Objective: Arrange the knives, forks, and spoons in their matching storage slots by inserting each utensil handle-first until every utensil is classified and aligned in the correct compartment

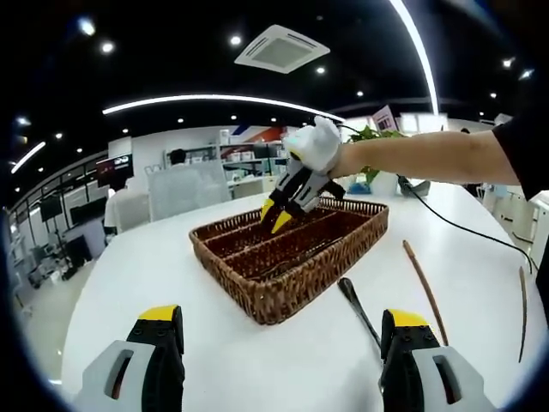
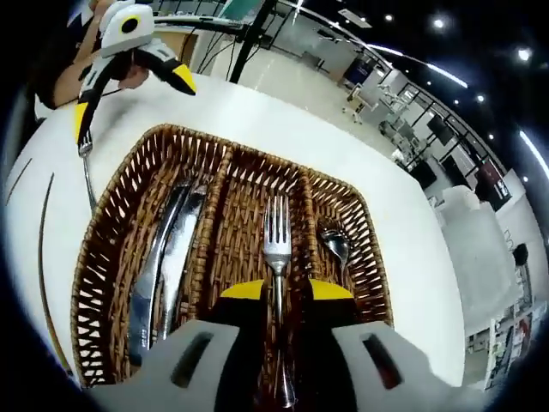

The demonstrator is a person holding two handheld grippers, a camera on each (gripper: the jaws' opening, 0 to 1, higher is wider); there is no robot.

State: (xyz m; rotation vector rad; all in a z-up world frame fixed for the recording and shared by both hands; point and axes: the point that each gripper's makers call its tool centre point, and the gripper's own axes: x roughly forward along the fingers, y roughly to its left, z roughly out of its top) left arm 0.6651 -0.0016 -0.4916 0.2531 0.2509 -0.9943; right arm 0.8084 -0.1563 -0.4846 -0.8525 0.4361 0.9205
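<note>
Cutlery sits sorted in a brown wicker tray (image 2: 103,257) that spreads across the middle of the right gripper view, on a white table (image 2: 257,103). The tray has three long slots: the left slot holds two knives (image 2: 167,257) lying side by side, the middle slot holds a fork (image 2: 276,245) with its tines toward the top of the frame, and the right slot holds a spoon (image 2: 334,242). At the bottom centre of that view the right gripper (image 2: 277,290) has its yellow-tipped jaws drawn narrow around the fork's handle. At the upper left the left gripper (image 2: 129,94) stands with its jaws spread wide over the table, above another fork (image 2: 87,176) lying just outside the tray's left wall. In the left gripper view the tray (image 1: 283,296) lies at centre, the gloved right gripper (image 1: 276,215) reaching into it from the upper right, and loose utensils (image 1: 360,313) rest on the table at lower right. No writing is legible.
</note>
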